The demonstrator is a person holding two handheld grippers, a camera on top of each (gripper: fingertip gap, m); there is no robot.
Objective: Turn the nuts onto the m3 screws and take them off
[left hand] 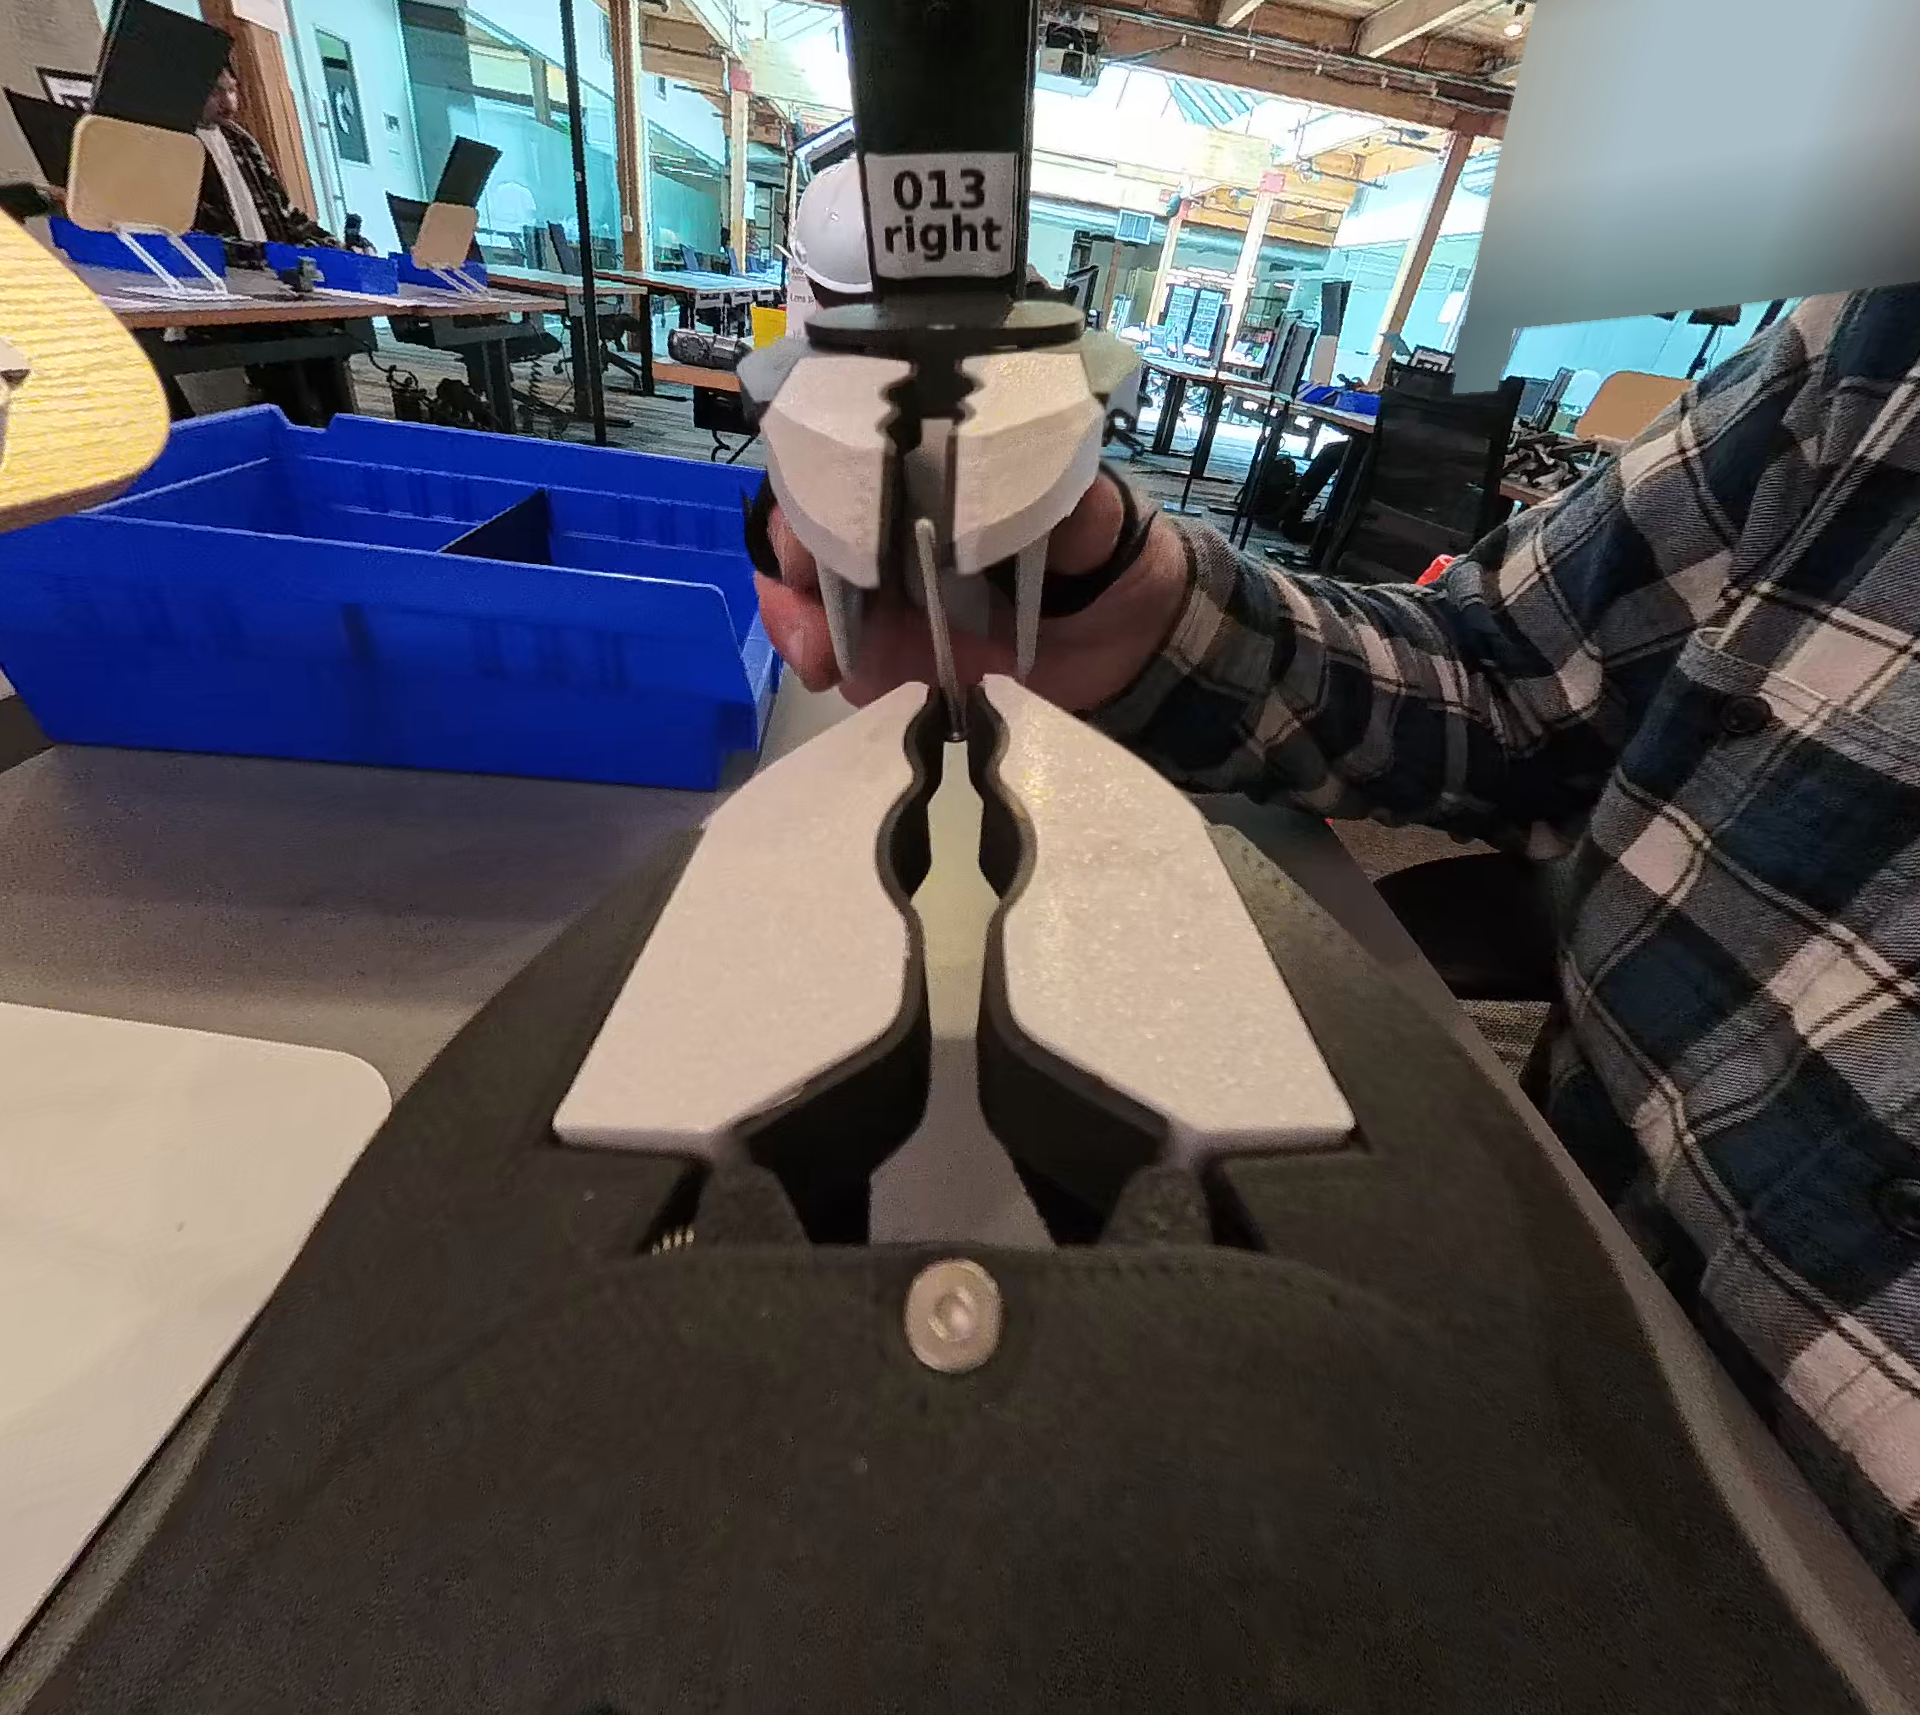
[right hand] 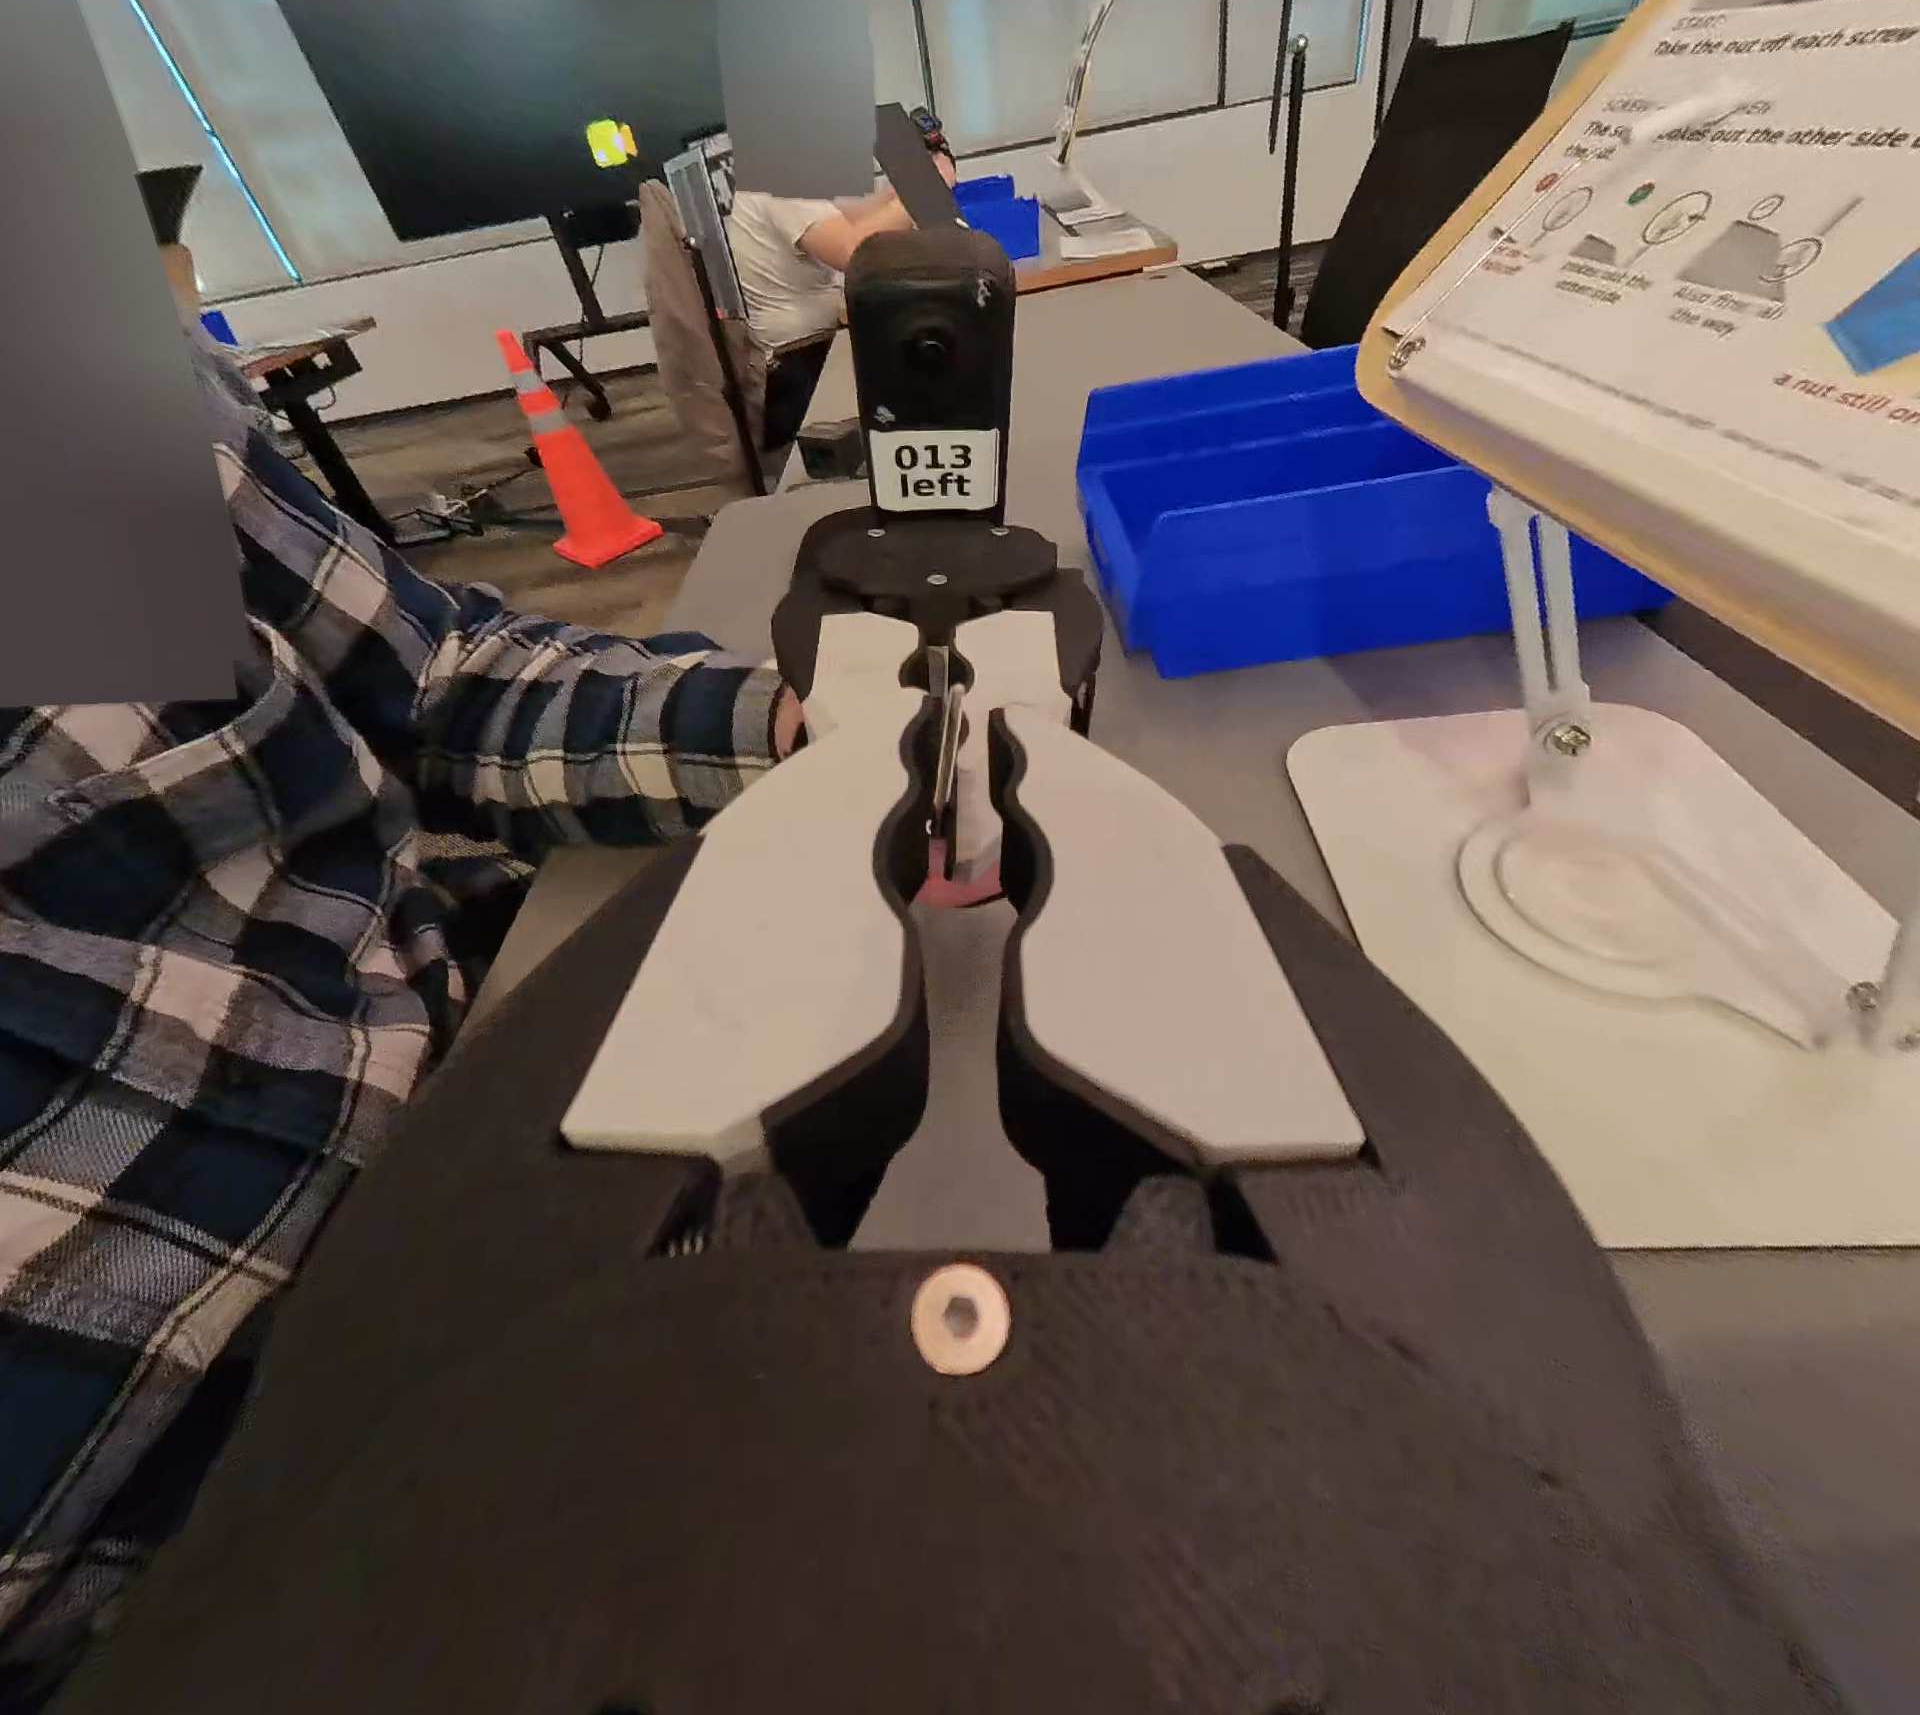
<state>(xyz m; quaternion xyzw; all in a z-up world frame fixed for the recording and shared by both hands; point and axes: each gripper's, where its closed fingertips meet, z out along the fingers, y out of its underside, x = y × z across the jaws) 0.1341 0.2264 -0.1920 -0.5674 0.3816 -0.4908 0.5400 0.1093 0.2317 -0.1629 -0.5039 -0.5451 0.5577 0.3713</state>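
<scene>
Screw (left hand: 938,626) ran lengthwise between both facing grippers, its end pinched in the left gripper (left hand: 954,723), the right gripper (right hand: 953,735) narrowly parted around it.

My two grippers match: a broad black printed body, pale grey finger plates (left hand: 821,927) backed by wavy black pads, and one silver hex screw (left hand: 953,1316) behind the fingers. Atop each sits a black camera block (right hand: 928,356) bearing a white label. My sleeves (left hand: 1455,657) are blue, black and white plaid flannel, buttoned.
</scene>
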